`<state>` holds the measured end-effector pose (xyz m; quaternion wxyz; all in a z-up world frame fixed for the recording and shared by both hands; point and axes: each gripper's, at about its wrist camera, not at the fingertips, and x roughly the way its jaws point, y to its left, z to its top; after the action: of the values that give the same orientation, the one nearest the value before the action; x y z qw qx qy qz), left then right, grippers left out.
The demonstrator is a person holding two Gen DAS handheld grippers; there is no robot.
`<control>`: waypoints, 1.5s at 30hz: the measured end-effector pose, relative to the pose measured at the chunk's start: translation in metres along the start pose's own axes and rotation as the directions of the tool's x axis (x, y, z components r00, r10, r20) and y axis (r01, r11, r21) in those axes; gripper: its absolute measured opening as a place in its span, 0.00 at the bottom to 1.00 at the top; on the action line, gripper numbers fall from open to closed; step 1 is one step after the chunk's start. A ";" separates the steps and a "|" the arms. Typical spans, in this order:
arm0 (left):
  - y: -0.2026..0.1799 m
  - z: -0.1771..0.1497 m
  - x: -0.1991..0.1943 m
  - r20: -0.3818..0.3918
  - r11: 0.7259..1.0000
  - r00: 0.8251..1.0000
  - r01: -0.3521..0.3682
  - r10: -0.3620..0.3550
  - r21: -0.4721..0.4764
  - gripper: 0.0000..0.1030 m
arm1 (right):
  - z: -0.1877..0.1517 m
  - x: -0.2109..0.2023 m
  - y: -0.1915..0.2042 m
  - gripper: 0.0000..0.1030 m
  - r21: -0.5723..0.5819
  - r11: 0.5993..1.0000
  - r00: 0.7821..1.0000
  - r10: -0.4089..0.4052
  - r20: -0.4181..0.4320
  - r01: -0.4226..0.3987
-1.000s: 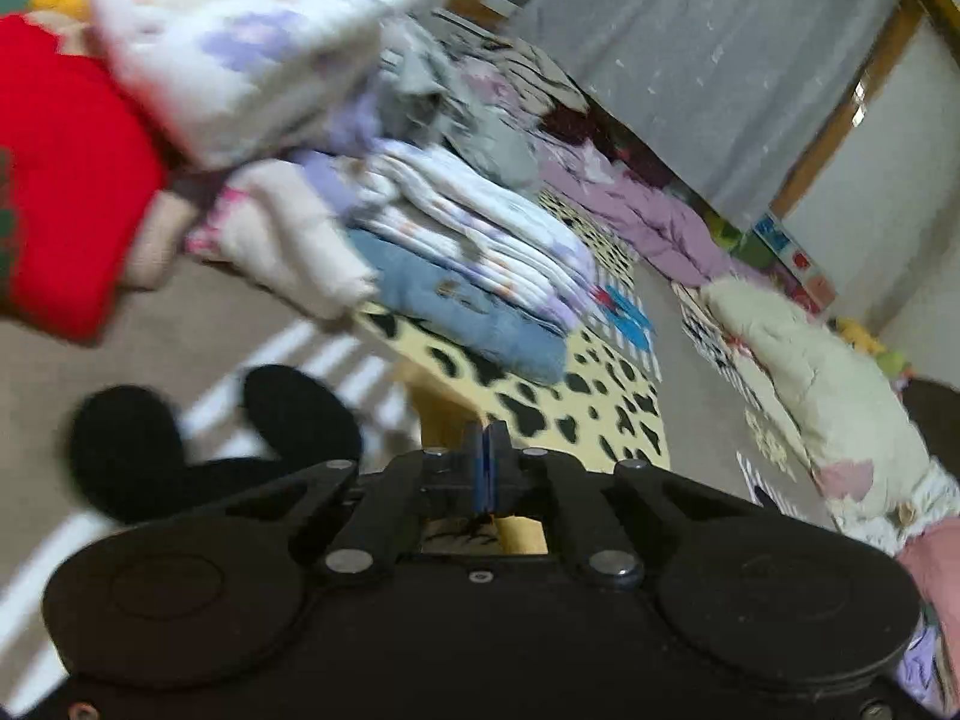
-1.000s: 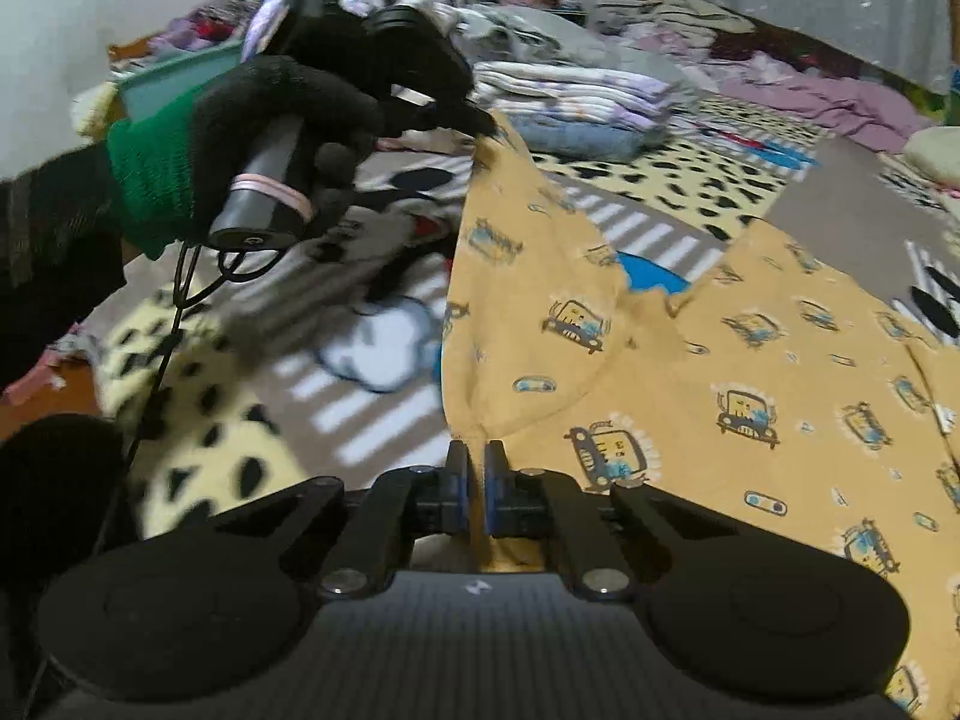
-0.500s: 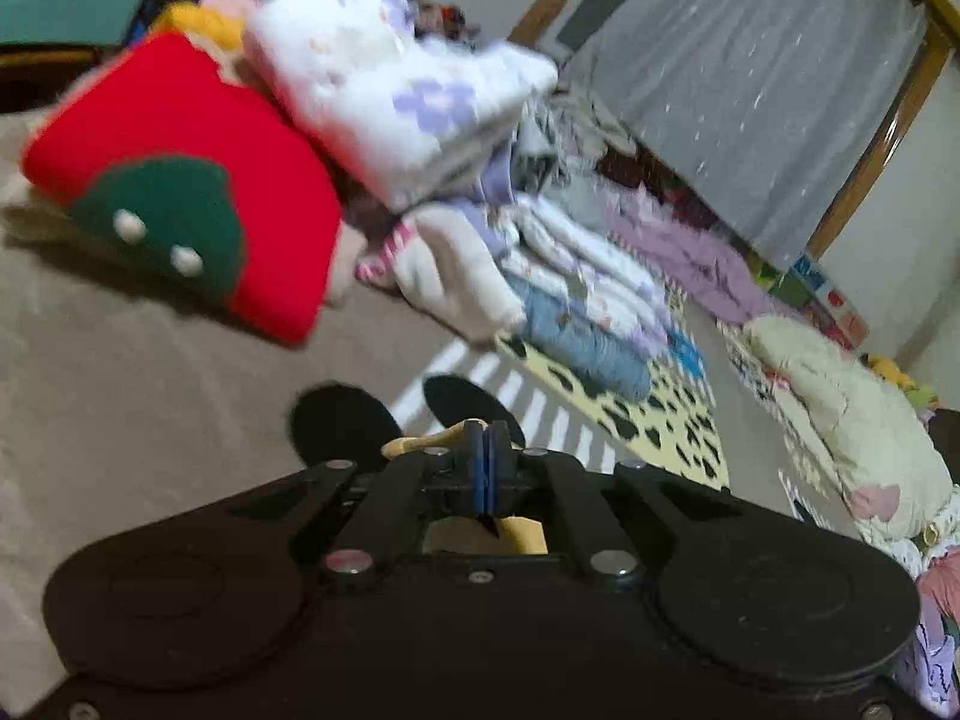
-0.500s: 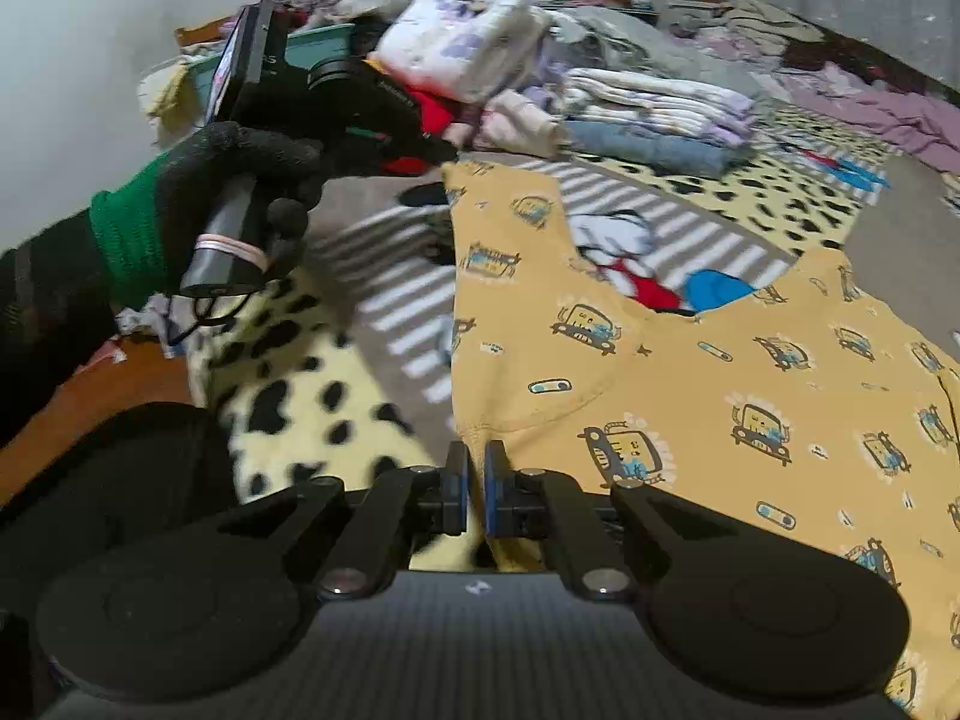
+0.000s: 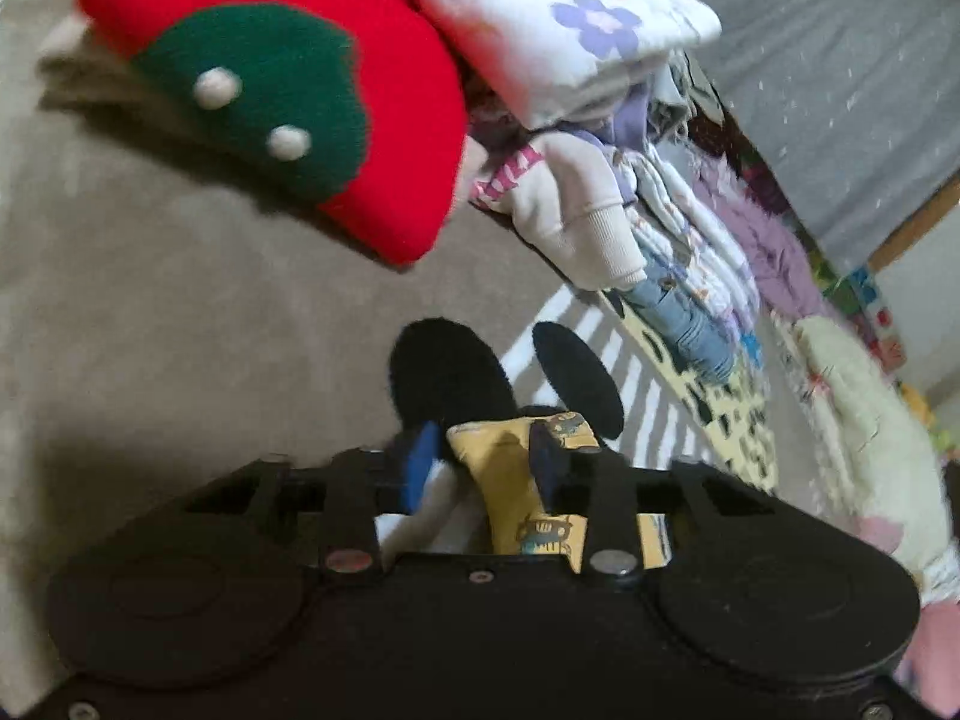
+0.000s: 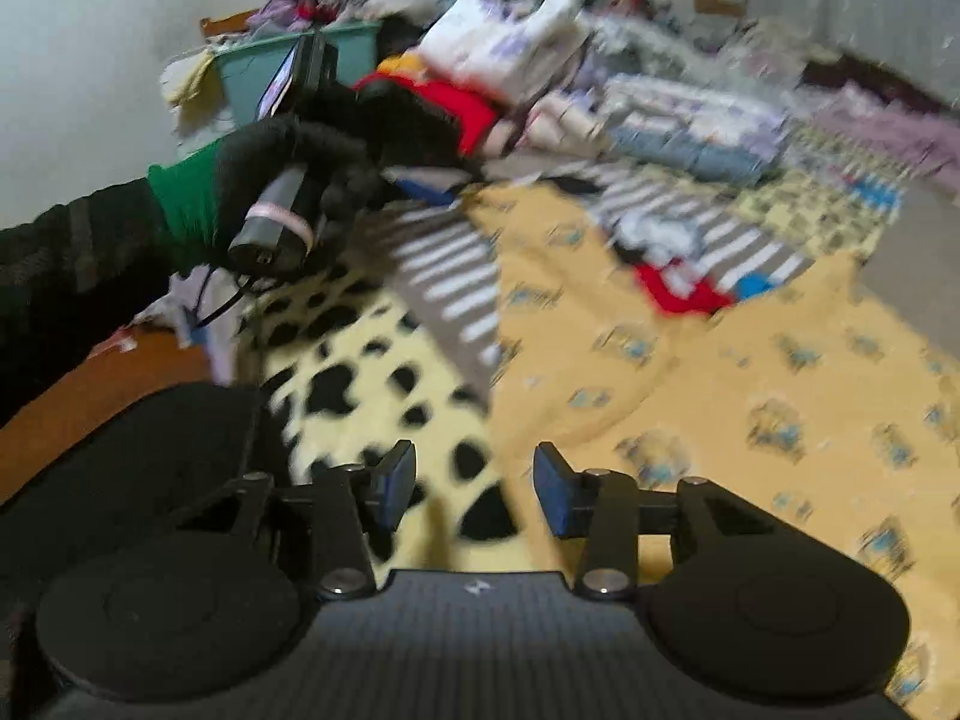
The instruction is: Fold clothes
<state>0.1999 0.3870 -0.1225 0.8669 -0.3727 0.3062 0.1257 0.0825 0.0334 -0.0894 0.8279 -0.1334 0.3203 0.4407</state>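
A yellow garment (image 6: 750, 372) printed with small cartoon vehicles lies spread on the mat. In the left wrist view one of its corners (image 5: 510, 468) sits between the blue pads of my left gripper (image 5: 483, 459). The jaws are opening, and the left pad (image 5: 420, 465) stands clear of the cloth. My right gripper (image 6: 474, 489) is also opening. Its pads are wide apart over the garment's near edge and grip nothing. A black-gloved hand (image 6: 300, 144) with a green cuff holds the left gripper at the garment's far corner.
A red cushion (image 5: 288, 120) with a green patch and a white floral bundle (image 5: 552, 18) lie just beyond the left gripper. Stacked folded clothes (image 5: 678, 276) run along the mat's far side. A teal bin (image 6: 288, 66) stands by the wall. The spotted yellow mat (image 6: 360, 384) lies underneath.
Both pairs of jaws were shut on the yellow garment and have now parted. The left gripper sank toward the mat near the red cushion. The lifted fold now lies flat.
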 end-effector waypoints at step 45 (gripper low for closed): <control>-0.095 -0.009 0.052 0.078 0.767 0.993 -0.114 0.084 0.631 0.13 | 0.023 0.080 -0.006 0.57 0.049 0.995 0.996 0.081 0.031 -0.082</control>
<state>0.2791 0.3150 -0.1059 0.9406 -0.0391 0.3300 0.0691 0.1291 0.0930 -0.1236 0.8168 -0.0930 0.3244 0.4679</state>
